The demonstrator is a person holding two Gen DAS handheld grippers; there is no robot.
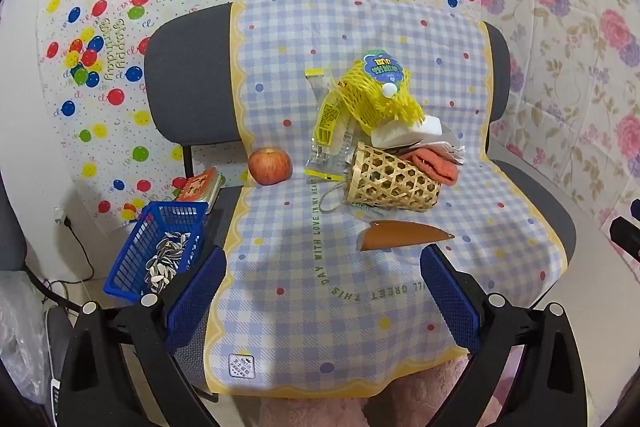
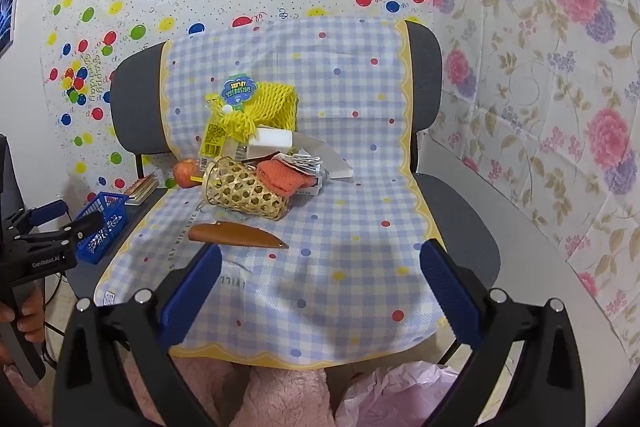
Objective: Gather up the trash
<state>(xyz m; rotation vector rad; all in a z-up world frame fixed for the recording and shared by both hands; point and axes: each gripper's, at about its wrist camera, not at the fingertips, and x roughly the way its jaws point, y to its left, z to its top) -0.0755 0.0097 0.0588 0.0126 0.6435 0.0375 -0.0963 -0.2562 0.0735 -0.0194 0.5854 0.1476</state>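
A pile lies on the checked cloth [image 1: 304,307] over the chair seat: a yellow foam fruit net [image 1: 380,95] [image 2: 256,107], a yellow-and-clear wrapper [image 1: 330,135] [image 2: 214,139], a white foam block [image 1: 406,131] [image 2: 274,139], crumpled paper [image 2: 306,161], an orange cloth [image 1: 432,163] [image 2: 280,175] and a tipped bamboo basket [image 1: 394,179] [image 2: 246,193]. A brown peel-like piece [image 1: 404,235] [image 2: 236,235] lies in front. My left gripper [image 1: 322,291] is open and empty before the peel. My right gripper [image 2: 320,287] is open and empty, right of the peel.
A red apple [image 1: 270,165] [image 2: 186,173] sits at the seat's left. A blue basket [image 1: 160,251] [image 2: 102,223] holding sunflower seed shells stands at the seat's left edge, with a small book [image 1: 200,185] behind it. A pink plastic bag [image 2: 400,395] lies below the seat front.
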